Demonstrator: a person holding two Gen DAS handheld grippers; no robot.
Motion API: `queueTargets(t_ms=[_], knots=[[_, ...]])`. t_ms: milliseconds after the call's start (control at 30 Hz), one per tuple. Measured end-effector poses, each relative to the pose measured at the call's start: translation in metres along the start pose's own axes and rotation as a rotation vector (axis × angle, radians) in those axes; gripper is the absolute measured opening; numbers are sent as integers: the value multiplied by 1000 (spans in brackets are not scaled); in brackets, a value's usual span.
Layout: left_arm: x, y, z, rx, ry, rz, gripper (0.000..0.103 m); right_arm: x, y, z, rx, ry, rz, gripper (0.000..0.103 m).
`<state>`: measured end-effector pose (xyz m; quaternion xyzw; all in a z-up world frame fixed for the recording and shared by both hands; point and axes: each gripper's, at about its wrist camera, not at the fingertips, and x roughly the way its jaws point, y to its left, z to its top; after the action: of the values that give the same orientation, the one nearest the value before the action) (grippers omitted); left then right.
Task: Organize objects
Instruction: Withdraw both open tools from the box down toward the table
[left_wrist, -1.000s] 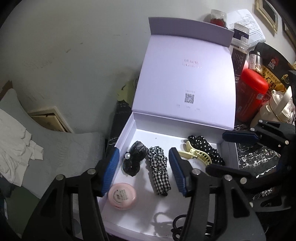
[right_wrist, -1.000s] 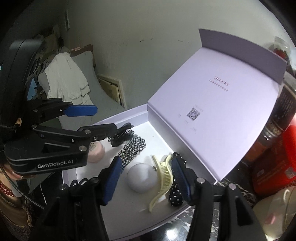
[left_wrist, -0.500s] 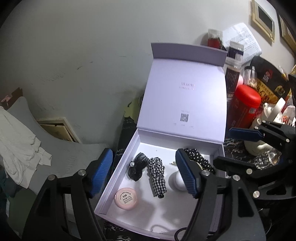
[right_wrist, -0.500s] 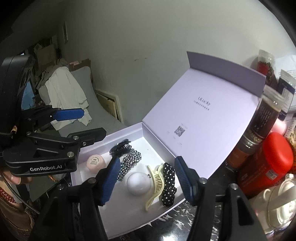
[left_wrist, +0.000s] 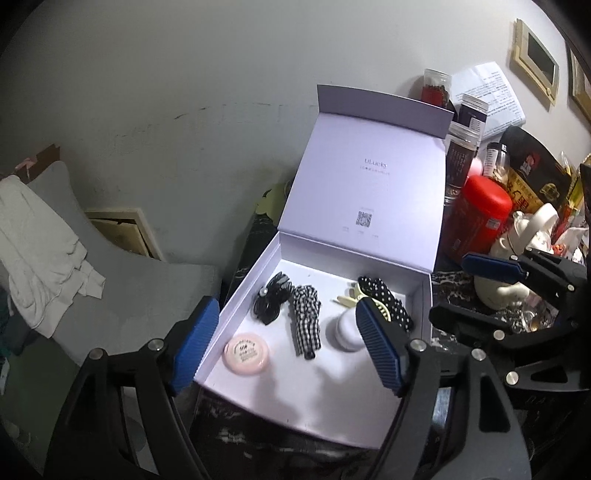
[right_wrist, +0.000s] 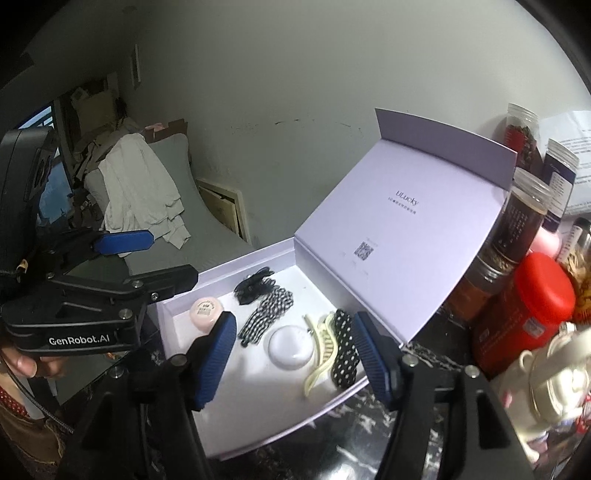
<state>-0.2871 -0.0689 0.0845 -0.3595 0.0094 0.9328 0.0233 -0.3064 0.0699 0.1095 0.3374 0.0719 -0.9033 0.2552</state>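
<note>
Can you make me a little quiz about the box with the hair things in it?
1. True or false: the lid of the white box is shut.
2. Which thing lies closest to the pink round tin? A) checked scrunchie B) cream claw clip C) polka-dot scrunchie
3. Fill in: neither the left tool nor the right tool holds anything; their jaws are ____.

Key:
1. False, the lid stands up.
2. A
3. Opening, with nothing gripped.
</note>
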Motion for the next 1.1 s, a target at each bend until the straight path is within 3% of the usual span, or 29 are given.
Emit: queueTargets(t_ms=[467, 1100], knots=[[-64, -8, -37, -16, -17, 47, 79, -55, 21, -36, 7, 4, -19, 68], [-99, -28, -95, -18, 0, 30, 80, -98, 42, -92, 71, 27, -46, 71]])
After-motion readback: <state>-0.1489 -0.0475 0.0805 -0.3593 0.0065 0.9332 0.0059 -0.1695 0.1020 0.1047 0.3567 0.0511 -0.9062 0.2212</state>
